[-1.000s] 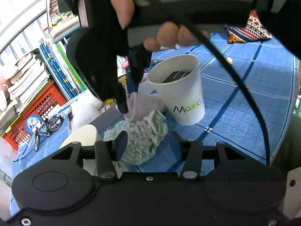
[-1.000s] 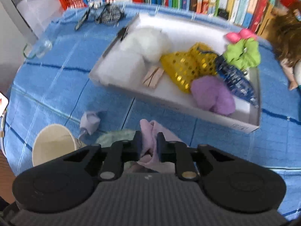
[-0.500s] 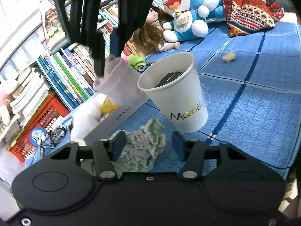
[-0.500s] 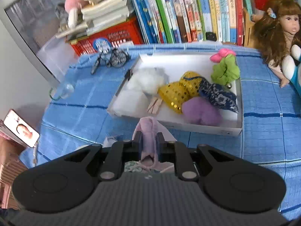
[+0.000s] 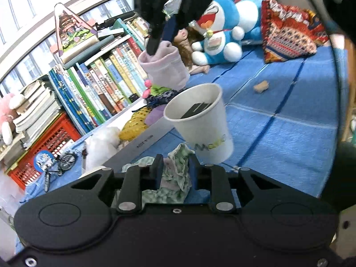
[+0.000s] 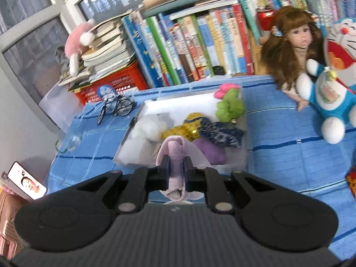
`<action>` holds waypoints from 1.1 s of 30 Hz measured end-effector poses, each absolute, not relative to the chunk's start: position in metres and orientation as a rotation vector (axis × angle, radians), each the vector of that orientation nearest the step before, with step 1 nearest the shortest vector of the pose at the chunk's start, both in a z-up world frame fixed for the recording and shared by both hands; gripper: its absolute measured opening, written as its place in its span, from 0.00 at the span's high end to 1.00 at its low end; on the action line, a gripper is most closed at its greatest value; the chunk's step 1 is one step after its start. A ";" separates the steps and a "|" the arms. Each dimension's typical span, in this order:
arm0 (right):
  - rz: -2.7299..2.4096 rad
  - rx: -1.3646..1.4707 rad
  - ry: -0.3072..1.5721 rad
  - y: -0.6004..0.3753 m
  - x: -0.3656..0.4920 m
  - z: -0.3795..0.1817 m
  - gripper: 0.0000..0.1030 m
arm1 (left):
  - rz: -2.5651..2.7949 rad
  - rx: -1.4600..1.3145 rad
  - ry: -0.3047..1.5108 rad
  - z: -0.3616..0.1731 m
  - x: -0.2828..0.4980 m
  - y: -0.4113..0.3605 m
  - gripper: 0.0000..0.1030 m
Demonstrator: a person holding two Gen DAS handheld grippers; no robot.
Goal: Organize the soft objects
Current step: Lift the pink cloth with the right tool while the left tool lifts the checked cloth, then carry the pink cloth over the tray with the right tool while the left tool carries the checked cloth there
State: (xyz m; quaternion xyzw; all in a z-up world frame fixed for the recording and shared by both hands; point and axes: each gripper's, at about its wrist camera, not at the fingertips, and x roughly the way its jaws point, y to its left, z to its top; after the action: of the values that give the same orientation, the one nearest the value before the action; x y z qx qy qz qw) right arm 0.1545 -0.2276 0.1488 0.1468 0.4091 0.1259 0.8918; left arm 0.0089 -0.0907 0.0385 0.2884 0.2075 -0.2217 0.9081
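My left gripper is low over the blue table cover, its jaws closing, with the pads pinching a crumpled green checked cloth. A white paper cup stands just beyond it, something dark inside. My right gripper is shut on a pale pink cloth, held in the air in front of the white tray. The left wrist view shows that right gripper high up with the pink cloth hanging from it. In the tray lie white fluff, a gold sequin piece, a purple lump, blue patterned fabric and a green scrunchie.
Behind the tray stand a row of books and a red crate with a toy bicycle before it. A doll and a blue plush sit at the right. A phone lies at the left edge.
The right gripper lifted the pink cloth off the green cloth and carried it up towards the tray. The left gripper's fingers closed in on the green checked cloth.
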 end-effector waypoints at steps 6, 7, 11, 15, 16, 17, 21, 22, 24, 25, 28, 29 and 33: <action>0.202 0.341 0.847 -0.263 0.134 0.134 0.85 | -0.558 0.534 0.468 0.047 -0.018 -0.080 0.72; 0.192 0.353 0.855 -0.269 0.130 0.128 0.85 | -0.554 0.529 0.464 0.046 -0.021 -0.078 0.67; 0.155 0.391 0.907 -0.287 0.112 0.093 0.85 | -0.510 0.540 0.463 0.035 -0.026 -0.075 0.55; 0.136 0.404 0.936 -0.297 0.091 0.063 0.82 | -0.482 0.551 0.469 0.025 -0.025 -0.075 0.41; 0.142 0.417 0.937 -0.299 0.086 0.059 0.76 | -0.476 0.552 0.470 0.023 -0.023 -0.075 0.36; 0.146 0.425 0.934 -0.301 0.082 0.056 0.66 | -0.469 0.554 0.471 0.021 -0.022 -0.076 0.34; 0.130 0.392 0.921 -0.300 0.069 0.045 0.43 | -0.441 0.567 0.466 0.015 -0.019 -0.079 0.24; 0.132 0.382 0.922 -0.298 0.068 0.042 0.43 | -0.443 0.568 0.471 0.013 -0.018 -0.079 0.24; 0.140 0.378 0.924 -0.295 0.066 0.036 0.41 | -0.445 0.560 0.497 0.009 -0.014 -0.081 0.24; 0.145 0.380 0.924 -0.295 0.065 0.034 0.40 | -0.446 0.552 0.511 0.007 -0.011 -0.081 0.24; 0.151 0.392 0.920 -0.294 0.064 0.024 0.37 | -0.442 0.521 0.529 0.004 -0.006 -0.079 0.24; 0.155 0.394 0.919 -0.293 0.065 0.021 0.36 | -0.446 0.510 0.534 0.004 -0.004 -0.078 0.26; 0.157 0.340 0.844 -0.283 0.060 0.017 0.47 | -0.462 0.462 0.567 0.005 0.002 -0.075 0.60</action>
State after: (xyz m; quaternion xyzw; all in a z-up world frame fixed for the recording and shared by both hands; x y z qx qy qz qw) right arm 0.0603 -0.2828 0.0167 0.1638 0.4071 0.0757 0.8954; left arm 0.0023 -0.0754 0.0049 0.2237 0.2749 -0.2237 0.9079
